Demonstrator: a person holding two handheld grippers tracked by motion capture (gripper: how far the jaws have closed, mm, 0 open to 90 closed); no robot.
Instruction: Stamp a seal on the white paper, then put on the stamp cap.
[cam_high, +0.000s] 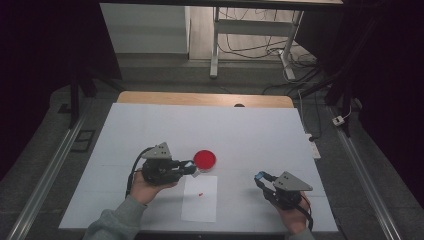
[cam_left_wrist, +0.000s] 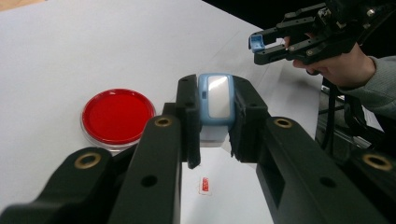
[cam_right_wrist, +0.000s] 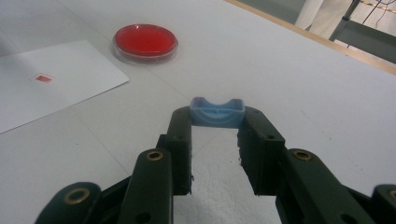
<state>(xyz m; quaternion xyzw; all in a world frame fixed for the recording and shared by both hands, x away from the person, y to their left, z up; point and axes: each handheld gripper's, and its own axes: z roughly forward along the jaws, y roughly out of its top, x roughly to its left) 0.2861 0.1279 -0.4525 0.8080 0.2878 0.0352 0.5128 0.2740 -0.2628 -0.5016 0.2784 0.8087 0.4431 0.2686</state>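
Holding a small blue case with a pale window (cam_left_wrist: 216, 100) upright between its jaws, the left gripper (cam_high: 192, 167) sat at the centre-left of the high view, its tip just beside a round red dish (cam_high: 205, 159) and over the upper left corner of a white paper sheet (cam_high: 200, 205). The right gripper (cam_high: 260, 177) waited well apart at the lower right, clamped on a short blue piece with a curved notch (cam_right_wrist: 217, 113) held crosswise between its jaws. That piece looked like the mate of the case, so any joining would turn on this gap: the case lay to the left of the right gripper, its long axis standing up from the table (cam_high: 260, 130). The dish held a flat red filling under a clear rim and nothing else. A tiny red mark (cam_high: 200, 194) lay on the sheet, nearer the left hand (cam_high: 140, 187).
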